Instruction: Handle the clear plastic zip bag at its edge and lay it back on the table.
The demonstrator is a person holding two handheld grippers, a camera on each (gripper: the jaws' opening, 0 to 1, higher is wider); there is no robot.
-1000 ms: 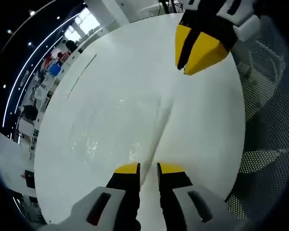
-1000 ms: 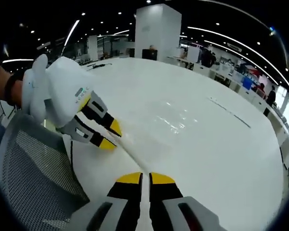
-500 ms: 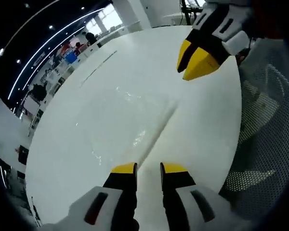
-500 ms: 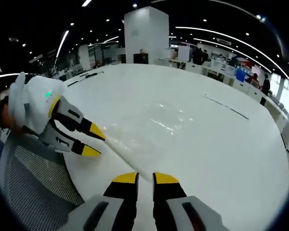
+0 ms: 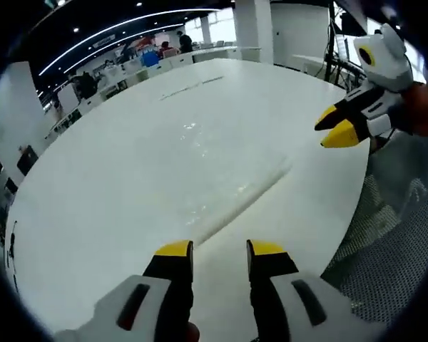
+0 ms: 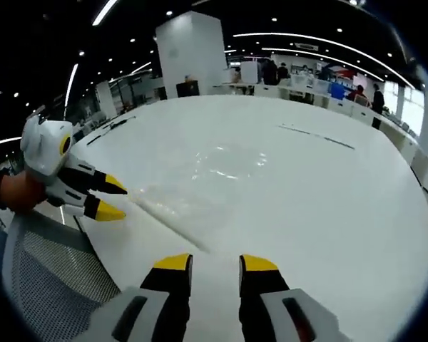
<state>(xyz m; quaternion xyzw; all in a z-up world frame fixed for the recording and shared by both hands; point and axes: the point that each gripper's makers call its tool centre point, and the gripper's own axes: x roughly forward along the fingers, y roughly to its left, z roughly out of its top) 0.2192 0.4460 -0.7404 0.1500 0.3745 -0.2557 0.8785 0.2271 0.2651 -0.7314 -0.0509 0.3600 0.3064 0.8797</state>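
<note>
bag (image 5: 221,171) flat on table (image 5: 93,214) | both grippers, left (image 5: 219,249) and right (image 6: 216,262), backed off, jaws now spread, holding nothing | looks pretty much done

My left gripper (image 5: 212,251) has yellow fingertips on black fingers and a white body with a red mark. My right gripper (image 6: 217,263) wears the same yellow, black and white. The zip bag (image 5: 221,178) is clear, showing only pale glints on the glossy white table (image 5: 93,214). Beside the table I see a chair (image 6: 50,271) of grey mesh with a fine dotted pattern.
</note>
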